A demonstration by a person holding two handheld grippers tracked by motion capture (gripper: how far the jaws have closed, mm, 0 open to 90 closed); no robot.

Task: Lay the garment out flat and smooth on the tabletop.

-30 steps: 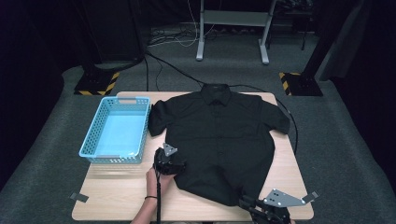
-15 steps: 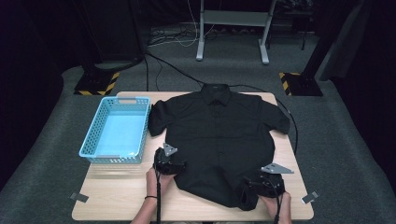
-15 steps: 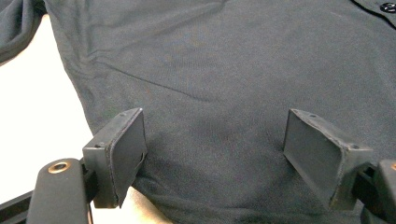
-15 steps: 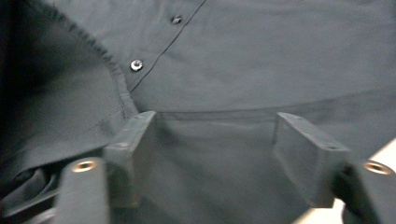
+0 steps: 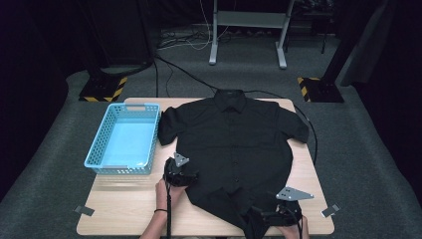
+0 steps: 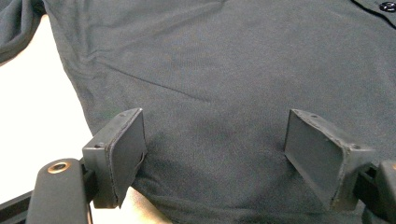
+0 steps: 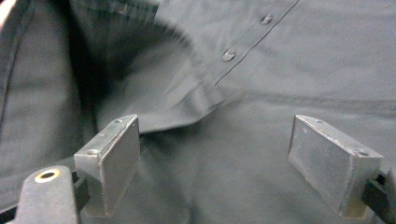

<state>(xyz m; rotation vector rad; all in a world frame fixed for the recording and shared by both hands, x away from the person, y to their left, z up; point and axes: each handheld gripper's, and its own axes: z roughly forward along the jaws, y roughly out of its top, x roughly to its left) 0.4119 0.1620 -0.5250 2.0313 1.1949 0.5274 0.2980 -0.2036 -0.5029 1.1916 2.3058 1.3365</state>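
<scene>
While the black short-sleeved cloth shirt (image 5: pixel 231 144) lies spread flat in the middle of the pale wooden table (image 5: pixel 124 209), the left gripper (image 5: pixel 180 173) sits at its lower left edge — jaws wide apart over the cloth. At the bottom right, the right gripper (image 5: pixel 278 215) has just been opening its jaws — the bunched hem lies loose between them. A light blue plastic basket (image 5: pixel 102 144) stands at the left.

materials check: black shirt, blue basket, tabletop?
Shirt: looks like thin woven fabric, matte; it creases softly and has a buttoned placket.
Basket: probably moulded plastic, light blue, with perforated walls and a slight sheen.
Table: pale wood-look top, smooth; whether it is laminate or real wood cannot be told.
</scene>
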